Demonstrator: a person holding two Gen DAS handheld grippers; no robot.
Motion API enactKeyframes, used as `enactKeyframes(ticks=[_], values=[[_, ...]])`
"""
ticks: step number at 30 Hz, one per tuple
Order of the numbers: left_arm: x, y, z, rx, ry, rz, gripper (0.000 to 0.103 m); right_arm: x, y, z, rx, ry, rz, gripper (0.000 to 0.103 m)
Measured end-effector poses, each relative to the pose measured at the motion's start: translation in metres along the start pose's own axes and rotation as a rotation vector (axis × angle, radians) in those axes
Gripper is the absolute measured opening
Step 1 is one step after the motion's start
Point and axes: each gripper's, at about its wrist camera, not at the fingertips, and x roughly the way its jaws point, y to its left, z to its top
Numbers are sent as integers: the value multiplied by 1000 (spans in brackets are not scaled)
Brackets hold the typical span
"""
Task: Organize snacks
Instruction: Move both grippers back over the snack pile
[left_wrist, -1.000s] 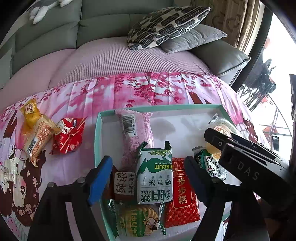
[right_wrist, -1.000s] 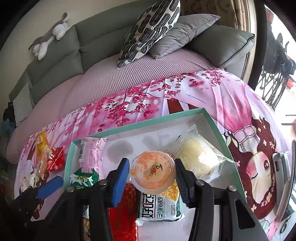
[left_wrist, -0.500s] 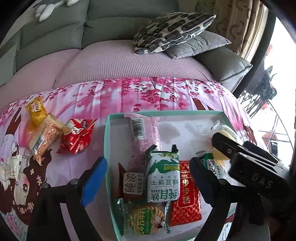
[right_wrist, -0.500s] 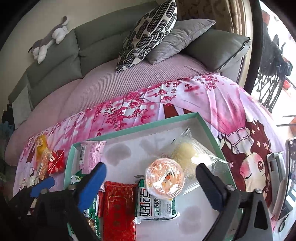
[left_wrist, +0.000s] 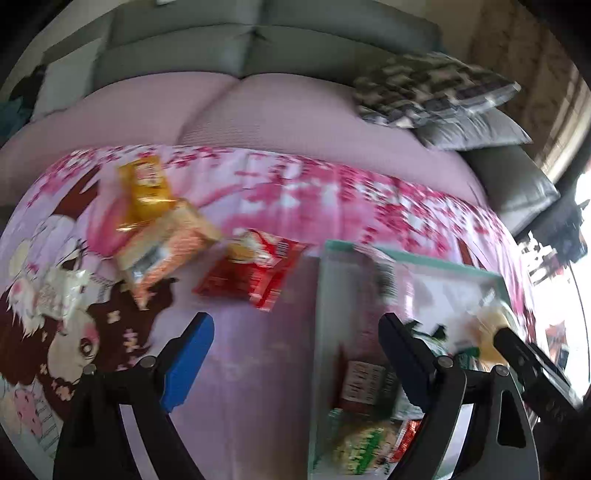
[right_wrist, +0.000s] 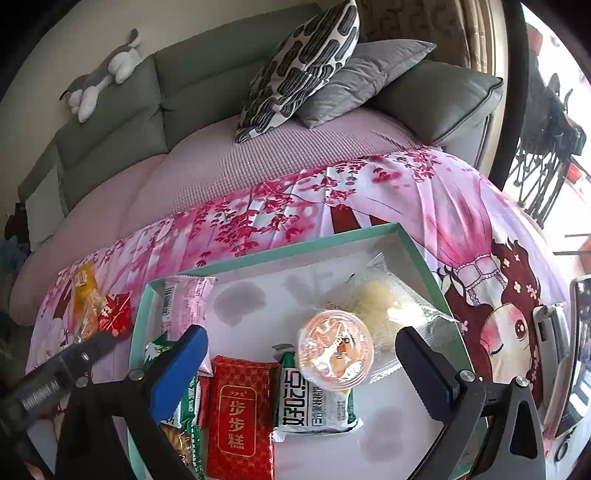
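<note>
Nearest, the teal tray (right_wrist: 258, 254) already holds most snacks, the jelly cup (right_wrist: 334, 354) lying free between the right claw (right_wrist: 301, 363), whose jaws have just spread wide. Further off, the left claw (left_wrist: 295, 354), spread and empty, tilts down toward four packets, including the red packet (left_wrist: 255, 273), left on the pink cloth (left_wrist: 314, 192).

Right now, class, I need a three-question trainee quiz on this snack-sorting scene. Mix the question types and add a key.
1. True or false: the jelly cup lies inside the teal box.
2. Which snack lies outside the box? A) red packet B) clear-wrapped bun C) pink wrapper
3. Fill in: the right gripper has its jaws ____, holding nothing.

Key: 1 true; 2 A; 3 open.
</note>
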Motion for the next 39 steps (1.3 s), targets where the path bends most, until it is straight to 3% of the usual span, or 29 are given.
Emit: enactKeyframes(ticks=[14, 20, 39], values=[[-2, 60, 9, -141, 14, 88, 91, -4, 59, -8, -106, 17, 87, 103], [-4, 79, 7, -154, 47, 147, 91, -10, 89, -12, -162, 9, 134, 103], [-21, 131, 3, -219, 40, 201, 91, 4, 147, -33, -224, 73, 239, 103]])
